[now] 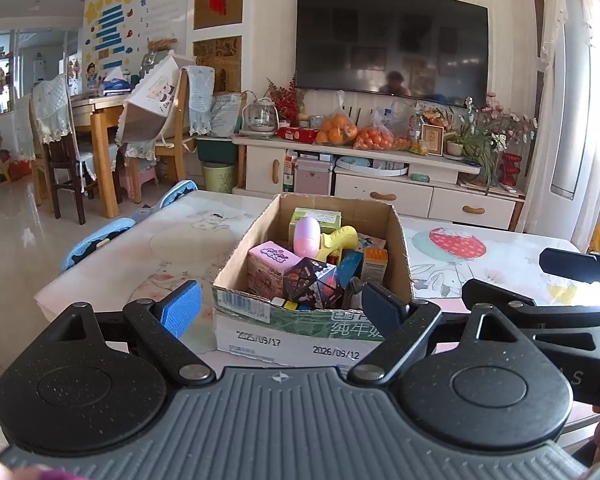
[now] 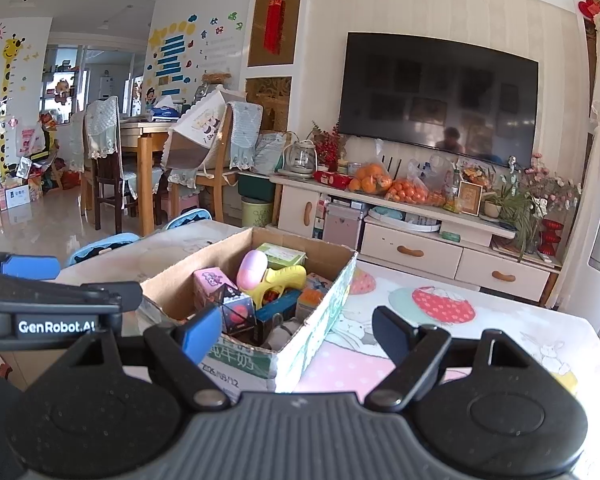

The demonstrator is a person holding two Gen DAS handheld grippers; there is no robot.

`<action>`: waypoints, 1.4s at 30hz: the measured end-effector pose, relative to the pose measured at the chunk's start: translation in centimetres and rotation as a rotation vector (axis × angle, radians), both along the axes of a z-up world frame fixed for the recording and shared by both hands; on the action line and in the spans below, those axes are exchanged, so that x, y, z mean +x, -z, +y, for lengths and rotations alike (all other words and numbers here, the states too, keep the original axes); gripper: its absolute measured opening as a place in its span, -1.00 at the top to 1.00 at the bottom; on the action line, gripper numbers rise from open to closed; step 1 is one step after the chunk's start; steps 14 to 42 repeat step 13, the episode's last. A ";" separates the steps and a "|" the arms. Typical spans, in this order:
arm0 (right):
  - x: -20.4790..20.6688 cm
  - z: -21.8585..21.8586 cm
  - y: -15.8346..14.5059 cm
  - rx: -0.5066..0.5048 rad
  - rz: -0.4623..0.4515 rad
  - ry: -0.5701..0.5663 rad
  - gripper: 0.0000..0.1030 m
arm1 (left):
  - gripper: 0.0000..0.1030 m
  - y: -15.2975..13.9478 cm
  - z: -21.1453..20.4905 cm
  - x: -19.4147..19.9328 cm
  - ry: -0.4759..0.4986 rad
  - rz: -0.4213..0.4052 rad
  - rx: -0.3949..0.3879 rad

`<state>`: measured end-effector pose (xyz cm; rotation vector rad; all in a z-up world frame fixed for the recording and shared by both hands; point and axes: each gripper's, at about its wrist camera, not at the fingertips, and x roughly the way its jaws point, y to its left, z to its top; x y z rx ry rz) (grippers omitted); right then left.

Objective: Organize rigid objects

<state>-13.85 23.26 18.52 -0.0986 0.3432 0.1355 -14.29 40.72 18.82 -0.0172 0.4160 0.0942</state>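
Left wrist view showed the left gripper (image 1: 282, 312) with its jaws spread wide and nothing between them, poised at the near end of the cardboard box (image 1: 300, 320), which sat on the table (image 1: 120, 272) with its printed near wall and date stamps facing the camera. Inside the box, from left to right, lay a pink carton (image 1: 270, 268), a dark patterned cube (image 1: 314, 284), a lilac egg-shaped capsule (image 1: 306, 232), a yellow toy gun (image 1: 340, 240) and a small orange box (image 1: 375, 264). A small colour-tiled puzzle cube (image 1: 286, 303) at the box's near wall showed only here. Right of the box, the right gripper (image 1: 540, 292) entered this view from the side as black arms.

Right wrist view took the box (image 2: 320, 320) from its right corner, so its green printed side wall showed, hidden in the other view. Left of the box, the left gripper (image 2: 32, 280) appeared side-on with a white brand label. The right gripper (image 2: 296, 332) had its jaws released and empty, straddling the box's near right corner. The pink carton (image 2: 210, 286), capsule (image 2: 252, 268) and toy gun (image 2: 280, 280) were visible again inside. Right of the box, a strawberry print (image 2: 444, 304) on the tablecloth lay bare.
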 end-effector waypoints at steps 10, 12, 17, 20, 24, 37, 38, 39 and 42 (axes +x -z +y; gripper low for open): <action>0.3 -2.1 1.3 0.034 0.033 0.024 -0.63 | -1.00 1.1 -1.2 1.1 0.034 0.034 -0.023; 0.4 -2.8 1.7 0.041 0.038 0.036 -0.69 | -1.00 1.1 -2.0 1.5 0.036 0.041 -0.010; 0.4 -3.3 1.8 0.045 0.037 0.044 -0.72 | -1.00 1.1 -2.4 1.7 0.037 0.043 -0.004; 0.4 -3.3 1.8 0.045 0.037 0.044 -0.72 | -1.00 1.1 -2.4 1.7 0.037 0.043 -0.004; 0.4 -3.3 1.8 0.045 0.037 0.044 -0.72 | -1.00 1.1 -2.4 1.7 0.037 0.043 -0.004; 0.4 -3.3 1.8 0.045 0.037 0.044 -0.72 | -1.00 1.1 -2.4 1.7 0.037 0.043 -0.004; 0.4 -3.3 1.8 0.045 0.037 0.044 -0.72 | -1.00 1.1 -2.4 1.7 0.037 0.043 -0.004; 0.4 -3.3 1.8 0.045 0.037 0.044 -0.72 | -1.00 1.1 -2.4 1.7 0.037 0.043 -0.004; 0.4 -3.3 1.8 0.045 0.037 0.044 -0.72 | -1.00 1.1 -2.4 1.7 0.037 0.043 -0.004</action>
